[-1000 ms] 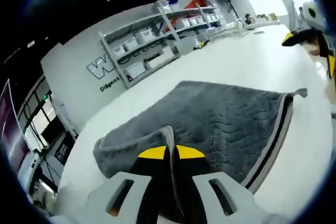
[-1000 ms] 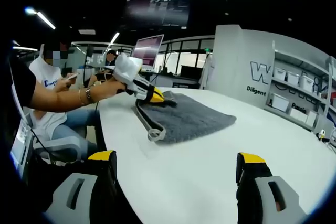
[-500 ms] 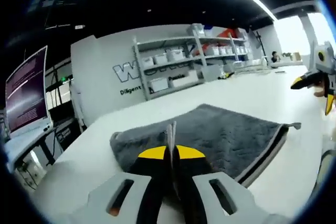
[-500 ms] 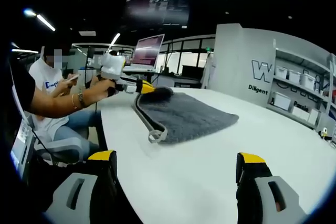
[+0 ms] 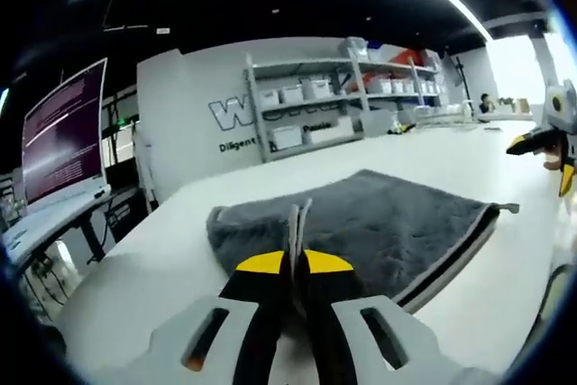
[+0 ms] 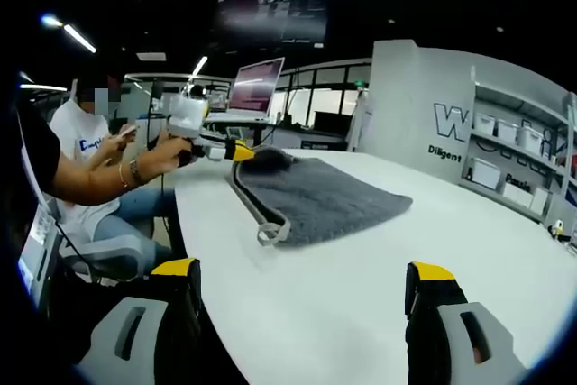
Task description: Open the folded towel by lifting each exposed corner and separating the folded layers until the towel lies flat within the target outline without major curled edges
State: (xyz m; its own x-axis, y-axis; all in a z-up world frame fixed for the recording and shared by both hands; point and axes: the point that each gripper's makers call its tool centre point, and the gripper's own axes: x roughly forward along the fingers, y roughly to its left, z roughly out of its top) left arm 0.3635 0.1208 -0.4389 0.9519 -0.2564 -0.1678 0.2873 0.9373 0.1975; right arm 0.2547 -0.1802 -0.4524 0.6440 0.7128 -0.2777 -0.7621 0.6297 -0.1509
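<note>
The grey, quilted-looking folded towel with a pale bound edge (image 5: 397, 223) lies on the white tabletop (image 6: 379, 286), still doubled over, with its banded fold edge and a small hanging loop on the side toward my right. My left gripper (image 5: 295, 263) has its yellow-tipped jaws clenched on the near corner of the towel, a thin pale strip of cloth standing up between them. From that pinch the towel's long axis runs straight away from me along the jaws, toward the shelving unit with white bins (image 5: 352, 110) at the far wall. My right gripper (image 6: 302, 299) hangs released, jaws wide apart, well back from the towel, which sits ahead and to its left. So the left is plainly the nearer one, and I judge that peeling this corner up and back over the fold is what the opening calls for.
</note>
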